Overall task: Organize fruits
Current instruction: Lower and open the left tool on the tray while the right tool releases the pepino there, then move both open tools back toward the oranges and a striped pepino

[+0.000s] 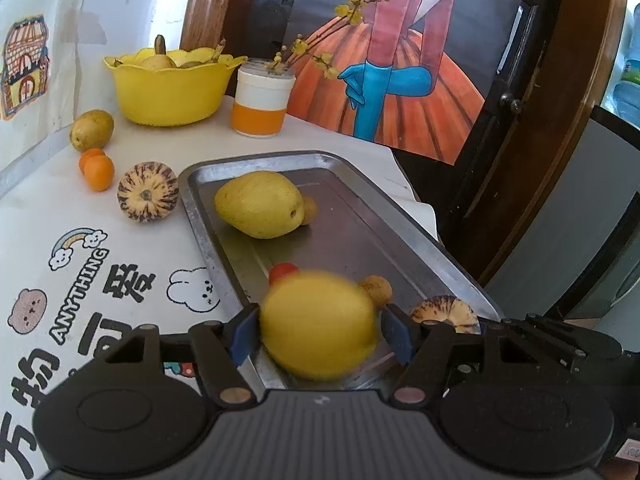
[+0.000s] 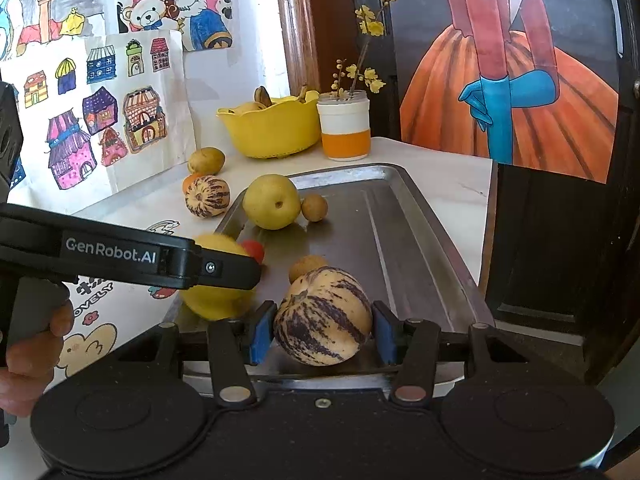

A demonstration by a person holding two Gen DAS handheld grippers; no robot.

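Observation:
A steel tray (image 1: 224, 240) (image 2: 432, 248) lies on the white table. My left gripper (image 1: 318, 330) has a blurred yellow lemon (image 1: 318, 324) between its blue pads, with a small gap on the right side; the lemon (image 2: 216, 300) also shows in the right wrist view under the left gripper's arm. My right gripper (image 2: 322, 330) has a striped pepino melon (image 2: 324, 316) between its pads at the tray's near end. On the tray lie a yellow pear (image 1: 258, 204) (image 2: 272, 202), two small brown fruits (image 1: 378, 290) (image 2: 315, 208) and a red cherry tomato (image 1: 282, 272) (image 2: 254, 249).
On the table left of the tray lie another striped melon (image 1: 147, 192) (image 2: 207, 196), two oranges (image 1: 98, 172) and a green-yellow pear (image 1: 92, 130) (image 2: 206, 160). A yellow bowl (image 1: 172, 88) (image 2: 272, 128) of fruit and a white-orange jar (image 1: 262, 100) (image 2: 346, 128) stand behind. The table's edge drops off at right.

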